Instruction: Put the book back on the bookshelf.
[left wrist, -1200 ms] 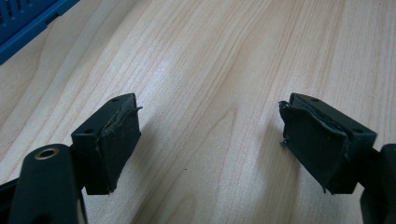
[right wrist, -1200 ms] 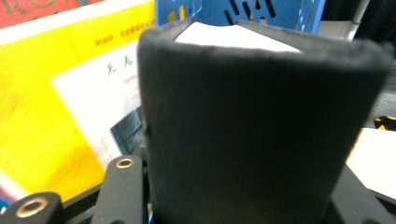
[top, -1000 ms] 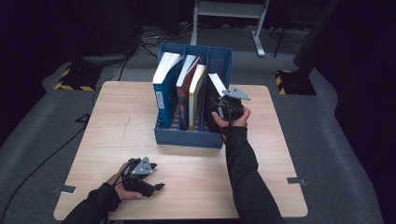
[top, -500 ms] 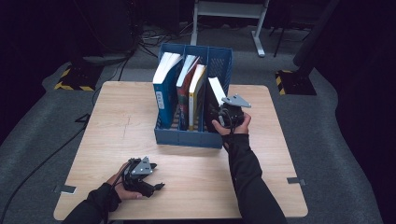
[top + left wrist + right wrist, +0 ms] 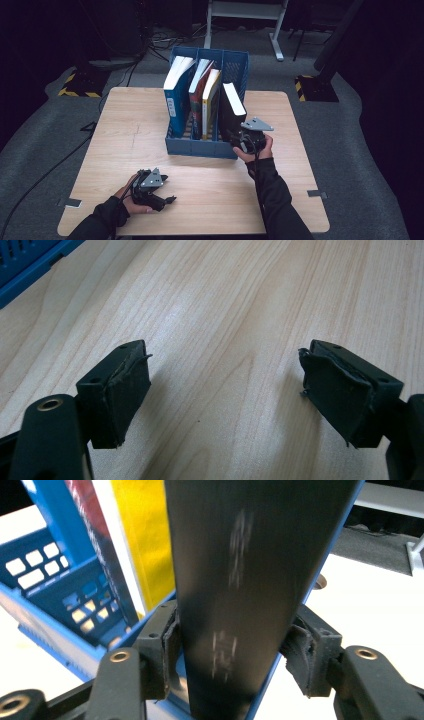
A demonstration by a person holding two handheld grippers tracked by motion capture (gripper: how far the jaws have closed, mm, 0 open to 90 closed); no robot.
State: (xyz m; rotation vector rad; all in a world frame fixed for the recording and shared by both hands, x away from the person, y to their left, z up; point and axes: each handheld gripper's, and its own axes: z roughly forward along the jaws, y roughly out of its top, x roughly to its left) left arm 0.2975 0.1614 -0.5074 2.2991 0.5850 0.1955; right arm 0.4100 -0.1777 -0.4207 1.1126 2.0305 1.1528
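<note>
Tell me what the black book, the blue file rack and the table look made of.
Black book: likely coated card cover, smooth with a dull sheen, white paper edge. Blue file rack: apparently moulded plastic, with slotted walls. Table: pale wood-grain top, probably laminate; it shows a soft glare.

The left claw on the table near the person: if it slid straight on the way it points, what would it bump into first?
Probably nothing soon: bare wooden table lies ahead of the open left claw. The blue file rack sits off to one side, likely missed.

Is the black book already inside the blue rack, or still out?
Inside: the black book stands in the blue rack, right end slot.
</note>
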